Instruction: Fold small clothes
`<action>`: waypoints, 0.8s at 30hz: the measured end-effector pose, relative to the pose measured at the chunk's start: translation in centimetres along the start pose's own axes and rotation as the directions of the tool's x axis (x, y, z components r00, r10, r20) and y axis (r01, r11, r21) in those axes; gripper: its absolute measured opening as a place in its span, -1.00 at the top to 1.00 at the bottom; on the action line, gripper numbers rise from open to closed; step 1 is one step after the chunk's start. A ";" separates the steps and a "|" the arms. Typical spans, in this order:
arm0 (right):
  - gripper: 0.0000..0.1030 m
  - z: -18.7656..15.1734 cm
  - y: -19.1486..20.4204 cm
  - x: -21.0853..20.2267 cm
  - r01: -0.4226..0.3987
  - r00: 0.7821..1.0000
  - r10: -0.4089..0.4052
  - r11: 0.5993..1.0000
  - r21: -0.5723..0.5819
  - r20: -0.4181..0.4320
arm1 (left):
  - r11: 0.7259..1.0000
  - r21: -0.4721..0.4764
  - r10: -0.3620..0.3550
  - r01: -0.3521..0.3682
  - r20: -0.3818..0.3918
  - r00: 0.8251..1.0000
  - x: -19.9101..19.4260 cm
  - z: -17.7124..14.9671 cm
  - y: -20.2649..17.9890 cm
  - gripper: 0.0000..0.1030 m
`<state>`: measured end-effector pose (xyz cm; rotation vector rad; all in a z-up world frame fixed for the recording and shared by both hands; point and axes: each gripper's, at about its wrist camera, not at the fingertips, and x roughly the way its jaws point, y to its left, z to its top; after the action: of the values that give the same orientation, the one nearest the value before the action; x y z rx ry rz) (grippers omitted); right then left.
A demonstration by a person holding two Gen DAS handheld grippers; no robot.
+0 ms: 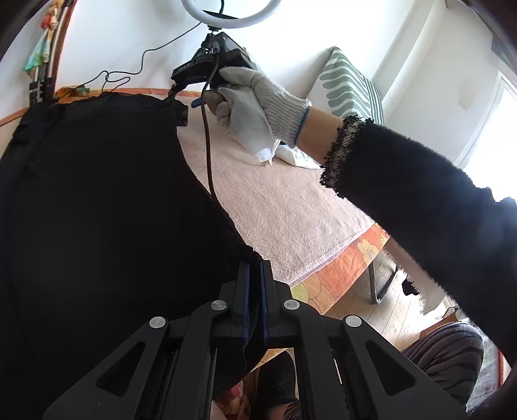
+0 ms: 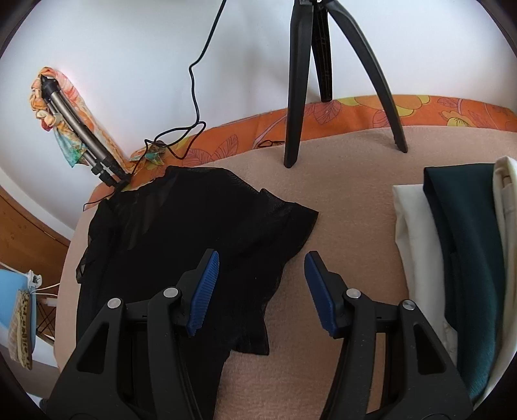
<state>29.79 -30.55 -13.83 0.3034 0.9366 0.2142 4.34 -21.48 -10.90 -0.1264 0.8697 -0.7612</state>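
Observation:
A black sheer garment [image 2: 200, 226] lies spread on the pink towel [image 2: 349, 200] that covers the table. My left gripper [image 1: 255, 268] is shut on an edge of the black garment [image 1: 97, 210] and holds it lifted close to the camera. My right gripper [image 2: 261, 261] is open and empty, hovering over the garment's right edge. In the left wrist view the right gripper's body [image 1: 213, 69] shows at the far end of the garment, held by a gloved hand [image 1: 258, 97]; its fingertips are hidden there.
Folded cream and dark green clothes [image 2: 458, 258] lie stacked at the right. A black tripod [image 2: 323, 74] stands at the back on the orange floral cloth [image 2: 355, 110]. A cable [image 2: 194, 97] trails beside a folded tripod [image 2: 80, 135]. A ring light [image 1: 231, 13] is overhead.

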 end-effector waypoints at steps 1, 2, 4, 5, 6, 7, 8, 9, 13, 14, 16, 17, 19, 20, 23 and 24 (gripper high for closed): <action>-0.13 0.1 0.1 0.7 0.009 1.000 -0.009 1.000 0.004 -0.007 | 1.000 -0.002 -0.001 0.001 0.000 1.000 0.0 0.0 0.1 0.92; -0.11 0.2 0.2 1.3 0.013 1.000 -0.013 1.000 0.006 -0.016 | 1.000 -0.004 -0.002 0.002 0.001 1.000 0.0 -0.1 0.2 0.92; 0.10 0.2 0.6 2.4 0.025 0.999 -0.025 1.000 0.001 -0.031 | 1.000 -0.022 -0.007 0.007 0.005 1.000 0.0 -0.3 0.7 0.92; 0.30 0.2 0.9 2.9 0.030 0.999 -0.030 1.000 -0.004 -0.040 | 1.000 -0.030 -0.009 0.009 0.006 1.000 -0.1 -0.3 1.0 0.92; 0.36 0.2 1.2 3.1 0.039 0.999 -0.039 0.999 -0.019 -0.034 | 0.999 -0.036 -0.008 0.008 0.008 1.000 -0.2 -0.5 1.2 0.92; 0.61 0.2 1.5 3.3 0.039 0.998 -0.040 0.999 -0.031 -0.040 | 0.999 -0.045 -0.007 0.008 0.011 1.000 -0.2 -0.4 1.4 0.92; 0.79 0.2 1.8 3.5 0.035 0.998 -0.037 0.999 -0.036 -0.049 | 0.998 -0.057 -0.007 0.008 0.015 1.000 -0.3 -0.6 1.6 0.92; 0.83 0.2 2.2 3.5 0.040 0.998 -0.042 0.998 -0.043 -0.052 | 0.998 -0.065 -0.004 0.005 0.020 1.000 -0.5 -0.7 1.8 0.92; 0.89 0.5 4.2 3.0 0.080 0.996 -0.083 0.993 -0.083 -0.037 | 0.996 -0.094 -0.001 0.005 0.041 0.999 -1.2 -1.2 2.5 0.92; 0.89 0.6 4.8 2.8 0.093 0.995 -0.096 0.991 -0.093 -0.031 | 0.995 -0.103 0.000 0.004 0.047 0.999 -1.5 -1.4 2.6 0.92; 0.90 1.0 6.1 2.4 0.120 0.992 -0.124 0.987 -0.106 -0.026 | 0.993 -0.122 0.004 0.003 0.054 0.999 -1.8 -1.7 2.9 0.92; 0.90 1.2 6.9 2.2 0.133 0.990 -0.137 0.984 -0.115 -0.024 | 0.991 -0.134 0.008 0.000 0.061 0.998 -2.2 -1.9 3.2 0.92; 0.90 1.5 8.7 1.9 0.157 0.987 -0.160 0.976 -0.150 -0.013 | 0.989 -0.148 0.016 -0.005 0.073 0.997 -2.7 -2.1 3.6 0.93; 0.90 1.6 9.8 1.7 0.175 0.984 -0.178 0.969 -0.173 -0.005 | 0.988 -0.156 0.022 -0.009 0.081 0.996 -3.1 -2.2 3.8 0.93; 0.90 1.9 13.1 1.6 0.212 0.977 -0.215 0.949 -0.232 0.012 | 0.984 -0.177 0.043 -0.023 0.107 0.993 -4.3 -2.5 4.5 0.93; 0.90 1.9 14.2 1.6 0.221 0.974 -0.225 0.942 -0.251 0.016 | 0.983 -0.182 0.049 -0.027 0.116 0.992 -5.0 -2.9 5.0 0.93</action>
<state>31.62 -17.05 -9.05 -0.0399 0.9375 0.1243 3.01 -13.99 -11.57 -0.3121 0.8233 -0.6318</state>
